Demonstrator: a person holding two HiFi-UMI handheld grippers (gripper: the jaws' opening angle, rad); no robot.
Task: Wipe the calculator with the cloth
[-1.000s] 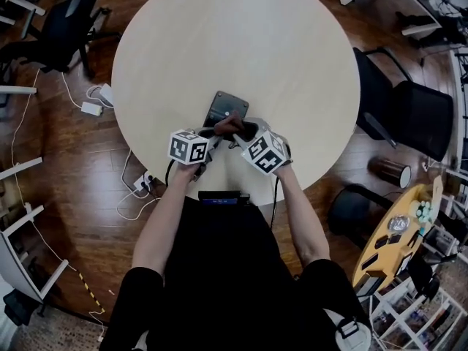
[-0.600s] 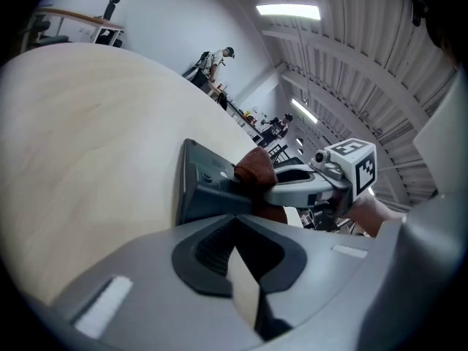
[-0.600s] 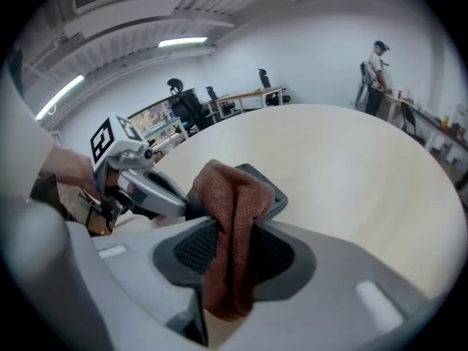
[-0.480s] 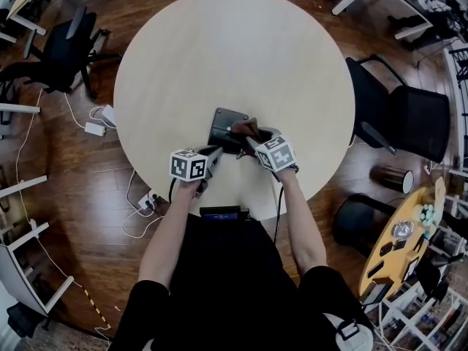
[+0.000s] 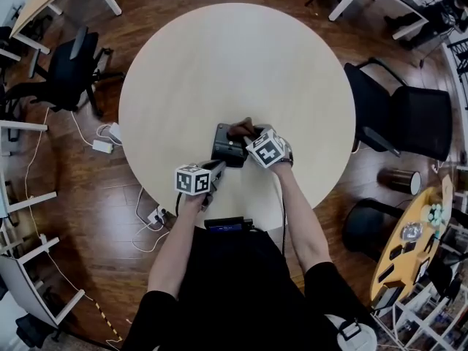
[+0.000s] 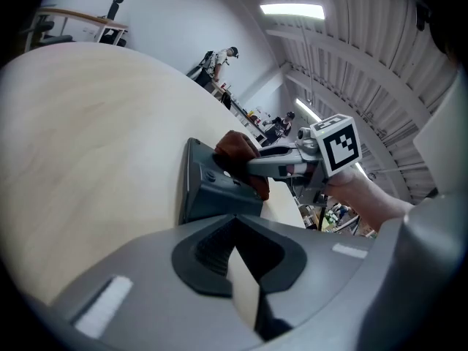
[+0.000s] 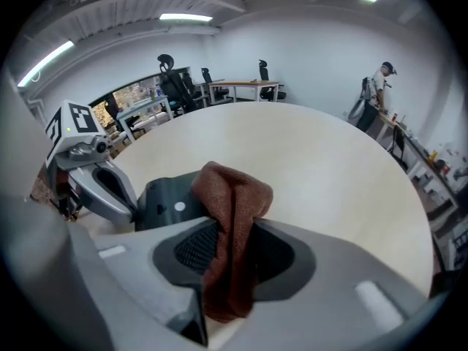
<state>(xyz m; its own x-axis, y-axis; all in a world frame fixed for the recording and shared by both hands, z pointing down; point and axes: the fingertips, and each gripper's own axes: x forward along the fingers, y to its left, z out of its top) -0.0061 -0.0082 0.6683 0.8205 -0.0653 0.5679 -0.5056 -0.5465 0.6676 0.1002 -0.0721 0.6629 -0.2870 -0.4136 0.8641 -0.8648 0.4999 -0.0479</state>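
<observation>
A dark grey calculator (image 5: 228, 146) lies near the front edge of the round pale table (image 5: 234, 64). My right gripper (image 5: 246, 134) is shut on a folded brown cloth (image 5: 241, 130) and holds it over the calculator's far right part. In the right gripper view the cloth (image 7: 232, 218) hangs pinched between the jaws, with the calculator (image 7: 162, 205) just behind it. My left gripper (image 5: 218, 168) is shut with nothing in it, its tips at the calculator's near left corner. The left gripper view shows the calculator (image 6: 208, 192), the cloth (image 6: 235, 146) and the right gripper (image 6: 252, 168) ahead.
A dark device (image 5: 228, 225) sits at the table's near edge by the person's body. Black office chairs stand at the right (image 5: 409, 115) and left (image 5: 69, 64). Cables and a power strip (image 5: 102, 146) lie on the wooden floor at the left.
My right gripper has carried the cloth across the calculator, from its near end towards its far right end. The left gripper has kept its place at the near left corner.
</observation>
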